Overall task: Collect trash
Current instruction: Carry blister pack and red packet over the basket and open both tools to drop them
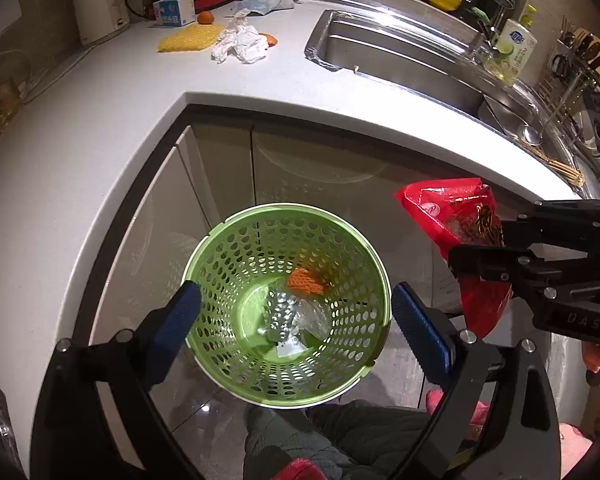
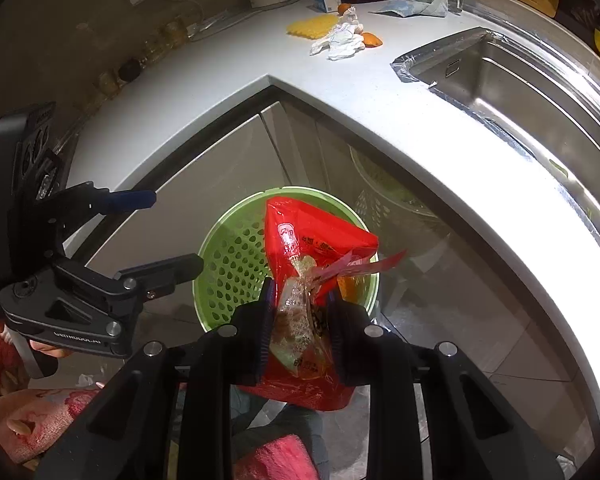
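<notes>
Trash goes in the green bin (image 2: pixel 236 256) on the floor. The right gripper (image 2: pixel 300 328) squeezes a red bag (image 2: pixel 316 240) right above it. The left gripper (image 1: pixel 296 320) hangs wide open, empty, over the bin.

Crinkled red plastic snack bag (image 2: pixel 320 240) pinched in right claw (image 2: pixel 300 332), over perforated green plastic bin (image 1: pixel 236 248); orange peel (image 1: pixel 306 282), clear wrappers (image 1: pixel 296 316) inside, below left claw (image 1: pixel 296 320).
</notes>
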### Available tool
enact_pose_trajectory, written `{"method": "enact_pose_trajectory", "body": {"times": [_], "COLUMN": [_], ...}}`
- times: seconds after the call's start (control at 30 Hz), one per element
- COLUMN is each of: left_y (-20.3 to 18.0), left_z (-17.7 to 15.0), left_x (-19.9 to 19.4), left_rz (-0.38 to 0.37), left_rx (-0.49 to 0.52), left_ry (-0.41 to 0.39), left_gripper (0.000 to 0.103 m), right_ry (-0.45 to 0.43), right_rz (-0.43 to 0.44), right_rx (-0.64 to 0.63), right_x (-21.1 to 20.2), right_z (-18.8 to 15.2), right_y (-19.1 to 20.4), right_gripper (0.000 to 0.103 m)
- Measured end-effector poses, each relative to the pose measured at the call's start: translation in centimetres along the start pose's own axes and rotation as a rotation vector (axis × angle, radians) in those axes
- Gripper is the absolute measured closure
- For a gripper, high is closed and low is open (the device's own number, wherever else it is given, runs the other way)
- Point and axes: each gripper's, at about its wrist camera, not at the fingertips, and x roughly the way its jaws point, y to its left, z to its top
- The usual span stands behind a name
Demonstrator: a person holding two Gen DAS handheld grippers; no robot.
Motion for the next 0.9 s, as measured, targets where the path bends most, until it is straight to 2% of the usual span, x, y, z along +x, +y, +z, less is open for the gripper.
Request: {"method": "enact_pose_trajectory", "body": {"times": [0.1, 0.33, 0.63, 0.7, 0.77, 0.83, 0.9], "left_y": [0.7, 1.6, 3.3, 3.8, 4.4, 5.0, 5.5], "left_z": [0.4, 1.1, 1.6, 1.7, 1.9, 2.0, 2.1], "left_x": [-1.0, -3.8, -4.2, -4.2, -4.0, -3.8, -3.6], "left_rz": [0.032, 0.052, 0.082, 0.085, 0.092, 0.094, 0.098], "left_rx": [-0.035, -0.084, -0.094, -0.101, -0.106, -0.112, -0.115], "left_ry": [-0.003, -0.061, -0.062, -0.062, -0.058, -0.051, -0.043], "left_gripper": [0.008, 0.008, 0.008, 0.008, 0.008, 0.008, 0.008], "right_ry": [-0.001, 0.015, 0.081, 0.105, 0.133, 0.175, 0.211], "right_rz": [0.004, 0.014, 0.021, 0.023, 0.023, 0.053, 0.086], "right_rx": [0.000, -0.017, -0.049, -0.060, -0.068, -0.060, -0.034], "right_x": [0.0, 1.0, 5.0, 6.4, 7.9, 9.5, 10.6], "right_z": [0.1, 0.7, 1.4, 1.3, 1.2, 1.1, 1.0], "right_y": [-0.1, 0.4, 1.6, 2.1, 2.6, 2.9, 3.1], "right_gripper": [0.077, 0.076, 0.074, 0.070, 0.055, 0.044, 0.041]}}
